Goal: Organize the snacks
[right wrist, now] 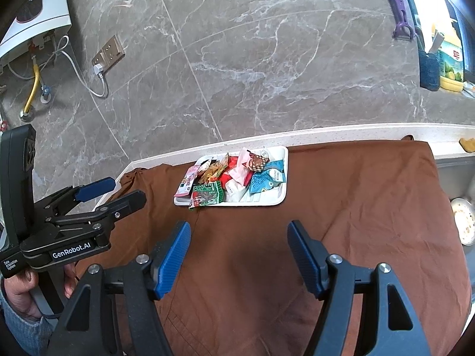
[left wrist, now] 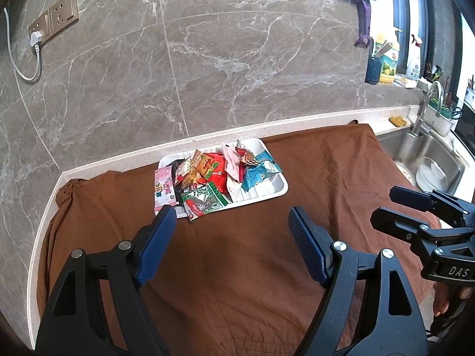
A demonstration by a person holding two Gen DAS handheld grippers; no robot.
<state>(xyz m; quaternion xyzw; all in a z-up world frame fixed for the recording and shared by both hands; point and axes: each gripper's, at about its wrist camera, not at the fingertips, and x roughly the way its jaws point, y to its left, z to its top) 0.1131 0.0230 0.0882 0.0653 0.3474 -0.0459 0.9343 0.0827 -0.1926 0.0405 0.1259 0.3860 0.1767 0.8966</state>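
A brown cloth point(left wrist: 267, 267) covered the tabletop point(left wrist: 207, 139) below a grey marble wall point(left wrist: 237, 59). A wall socket point(left wrist: 55, 17) held a white plug. To the right, a steel sink point(left wrist: 424, 160) contained white dishes, with bottles point(left wrist: 389, 59) nearby.

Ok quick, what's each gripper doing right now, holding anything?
Left gripper: open, holding nothing.
Right gripper: open, holding nothing.

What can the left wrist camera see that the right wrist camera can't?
Only the left wrist view shows the sink's tap and the spray bottle. Only the right wrist view shows the white appliance on the wall with its yellow hose. Both show the white tray heaped with snack packets, the brown cloth, and both open, empty tongs.
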